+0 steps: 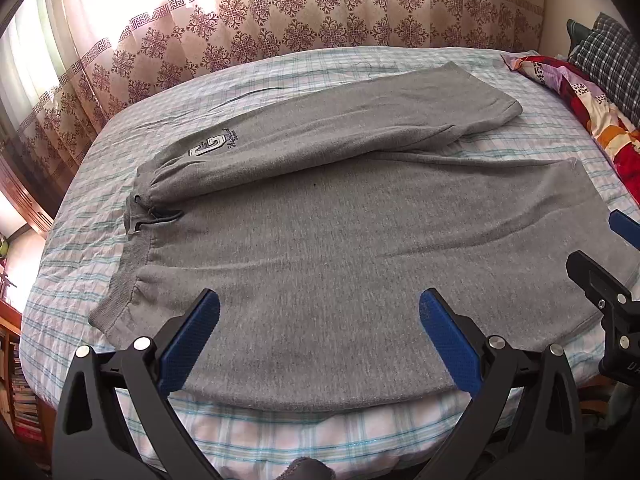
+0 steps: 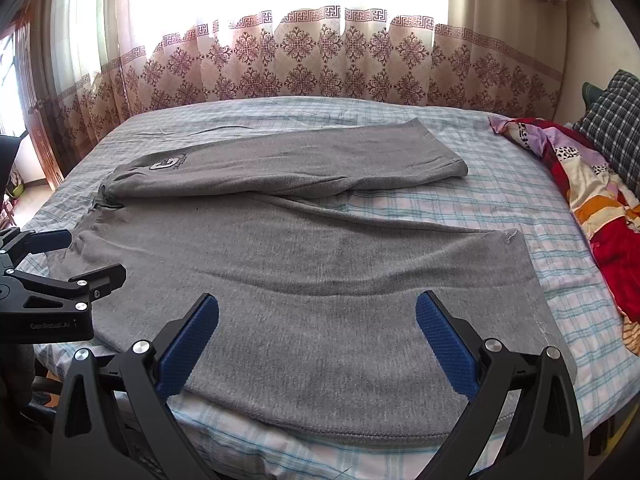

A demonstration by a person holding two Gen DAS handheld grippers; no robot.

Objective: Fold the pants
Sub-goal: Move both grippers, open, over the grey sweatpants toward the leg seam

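Observation:
Grey sweatpants lie flat on the bed, waistband to the left, both legs running to the right. The far leg carries a white logo. The pants also fill the right wrist view. My left gripper is open and empty, hovering over the near leg close to the waistband end. My right gripper is open and empty, over the near leg toward its cuff. Each gripper shows at the edge of the other's view: the right gripper and the left gripper.
The bed has a light plaid sheet. A colourful quilt and a dark plaid pillow lie at the right end. Patterned curtains hang behind the bed. Bookshelves stand at the left.

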